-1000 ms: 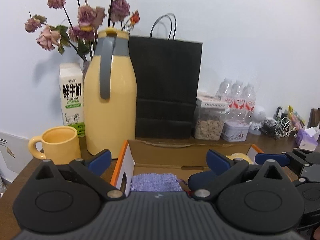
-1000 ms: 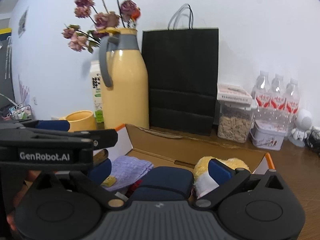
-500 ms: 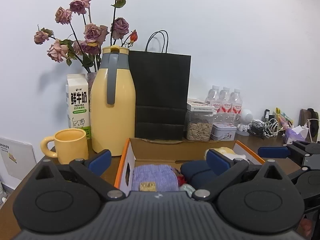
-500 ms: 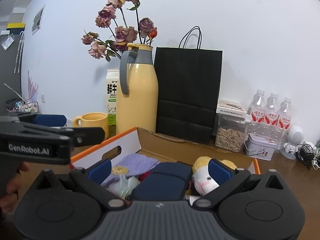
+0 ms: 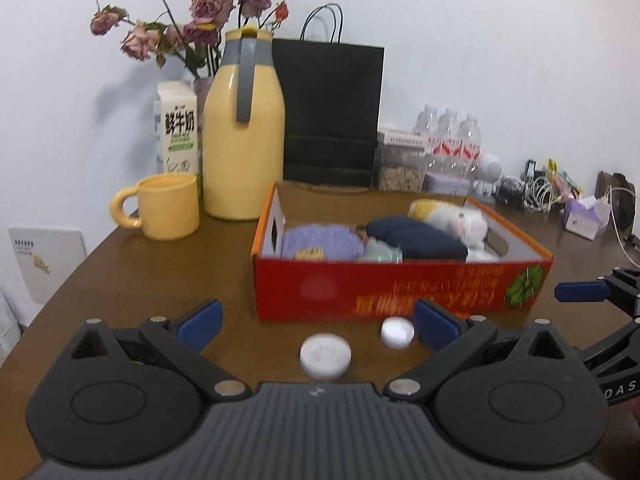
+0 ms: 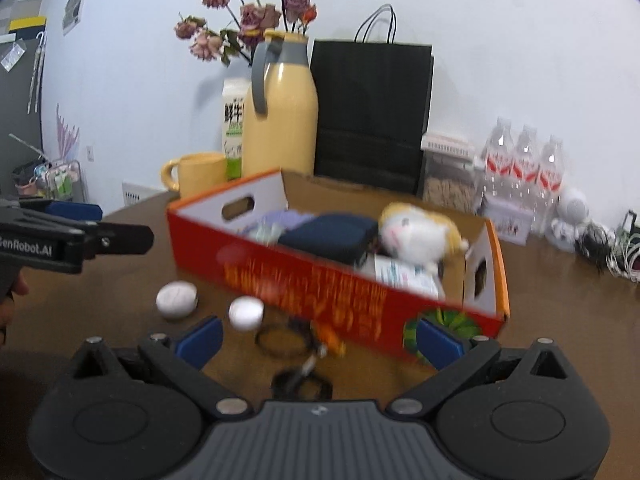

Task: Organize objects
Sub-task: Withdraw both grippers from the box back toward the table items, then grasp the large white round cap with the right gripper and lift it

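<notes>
A red cardboard box [image 5: 400,284] [image 6: 320,280] sits on the brown table, holding a purple cloth [image 5: 320,238], a dark blue pouch [image 5: 416,236] [image 6: 332,232] and a yellow-white plush toy [image 5: 456,216] [image 6: 416,232]. In front of the box lie a large white cap [image 5: 325,355] [image 6: 177,299] and a small white cap [image 5: 397,332] [image 6: 245,313]. Black hair ties [image 6: 282,340] and a small orange item [image 6: 332,338] lie near the right gripper. My left gripper [image 5: 318,322] is open and empty, just behind the caps. My right gripper [image 6: 318,338] is open and empty over the hair ties.
At the back stand a yellow jug [image 5: 244,136], a yellow mug [image 5: 168,206], a milk carton [image 5: 176,132], dried flowers [image 5: 192,24], a black paper bag [image 5: 332,112], a seed jar [image 5: 402,164] and water bottles [image 5: 450,136]. Cables [image 5: 532,192] and a tissue pack [image 5: 586,216] lie far right.
Both grippers have pulled back and up from over the box to the table in front of it; the box's red front and the caps have come into view.
</notes>
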Tool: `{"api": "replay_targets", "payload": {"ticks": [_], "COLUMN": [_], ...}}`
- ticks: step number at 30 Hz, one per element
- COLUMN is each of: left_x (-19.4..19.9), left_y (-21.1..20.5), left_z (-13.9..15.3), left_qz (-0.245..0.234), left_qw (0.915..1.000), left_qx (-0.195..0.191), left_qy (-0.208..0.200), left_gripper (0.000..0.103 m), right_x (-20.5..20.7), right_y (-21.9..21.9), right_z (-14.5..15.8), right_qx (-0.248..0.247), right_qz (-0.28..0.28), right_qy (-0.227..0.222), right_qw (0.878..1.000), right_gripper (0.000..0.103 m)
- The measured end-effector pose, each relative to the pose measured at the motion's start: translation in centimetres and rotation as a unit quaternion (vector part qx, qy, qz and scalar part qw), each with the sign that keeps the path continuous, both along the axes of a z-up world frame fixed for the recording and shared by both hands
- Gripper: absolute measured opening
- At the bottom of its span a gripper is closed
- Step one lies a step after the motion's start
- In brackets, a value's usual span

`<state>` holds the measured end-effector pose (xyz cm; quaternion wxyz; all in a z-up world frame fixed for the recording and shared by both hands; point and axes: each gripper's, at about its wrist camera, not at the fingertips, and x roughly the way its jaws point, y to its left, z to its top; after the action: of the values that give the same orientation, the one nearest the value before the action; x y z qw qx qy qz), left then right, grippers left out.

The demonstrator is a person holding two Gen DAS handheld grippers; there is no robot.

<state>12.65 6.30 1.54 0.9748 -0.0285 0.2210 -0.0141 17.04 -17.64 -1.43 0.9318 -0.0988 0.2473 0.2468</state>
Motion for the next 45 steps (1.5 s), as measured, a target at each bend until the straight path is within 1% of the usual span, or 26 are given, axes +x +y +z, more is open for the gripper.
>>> {"api": "replay_targets", "payload": {"ticks": [8, 10, 11, 12, 16, 19, 21, 22, 23, 24, 30, 34, 37, 45], "left_x": [-2.5, -2.9, -3.1, -3.2, -3.9, -4.3, -4.4, -4.5, -4.6, -4.6, -4.8, -4.9, -4.8, -4.1], "left_y": [-0.2, -0.3, -0.3, -0.4, -0.6, -0.6, -0.7, -0.7, -0.7, -0.7, -0.8, -0.8, -0.9, -1.2], "left_z": [-1.2, -1.5, -1.6, -1.7, -2.0, -2.2, -2.3, -2.2, -2.2, -2.2, -2.1, -2.1, -2.1, -2.3], "left_qz": [0.005, 0.006, 0.007, 0.007, 0.01, 0.012, 0.014, 0.015, 0.015, 0.016, 0.017, 0.018, 0.019, 0.023], "left_qw": [0.9997, 0.9995, 0.9994, 0.9993, 0.9989, 0.9987, 0.9986, 0.9986, 0.9985, 0.9986, 0.9985, 0.9985, 0.9984, 0.9979], "left_qx": [-0.005, -0.008, -0.01, -0.012, -0.02, -0.022, -0.022, -0.022, -0.023, -0.023, -0.023, -0.021, -0.019, -0.015], "left_qy": [0.024, 0.03, 0.032, 0.035, 0.041, 0.045, 0.047, 0.047, 0.046, 0.046, 0.046, 0.048, 0.049, 0.058], "left_gripper": [0.103, 0.103, 0.103, 0.103, 0.103, 0.103, 0.103, 0.103, 0.103, 0.103, 0.103, 0.103, 0.103, 0.103], "right_x": [-2.4, -2.6, -2.7, -2.7, -2.9, -3.0, -3.0, -3.1, -3.1, -3.1, -3.3, -3.8, -4.2, -3.2], "right_y": [-0.6, -0.6, -0.6, -0.5, -0.2, -0.2, -0.3, -0.4, -0.4, -0.4, -0.8, -1.0, -1.6, -4.0], "right_z": [-2.2, -2.5, -2.7, -2.9, -3.4, -3.4, -3.4, -3.4, -3.4, -3.4, -3.2, -3.0, -2.6, -0.7], "right_qx": [-0.019, -0.017, -0.018, -0.019, -0.02, -0.011, -0.005, -0.001, 0.001, 0.003, 0.016, 0.024, 0.036, 0.056], "right_qz": [0.012, 0.015, 0.016, 0.016, 0.017, 0.022, 0.023, 0.022, 0.021, 0.02, 0.018, 0.019, 0.021, -0.018], "right_qy": [0.04, 0.046, 0.049, 0.052, 0.061, 0.064, 0.065, 0.066, 0.065, 0.065, 0.062, 0.049, 0.03, -0.006], "right_qw": [0.999, 0.999, 0.999, 0.998, 0.998, 0.998, 0.998, 0.998, 0.998, 0.998, 0.998, 0.998, 0.999, 0.998], "right_gripper": [0.103, 0.101, 0.097, 0.091, 0.079, 0.066, 0.053, 0.05, 0.043, 0.039, 0.039, 0.039, 0.039, 0.039]}}
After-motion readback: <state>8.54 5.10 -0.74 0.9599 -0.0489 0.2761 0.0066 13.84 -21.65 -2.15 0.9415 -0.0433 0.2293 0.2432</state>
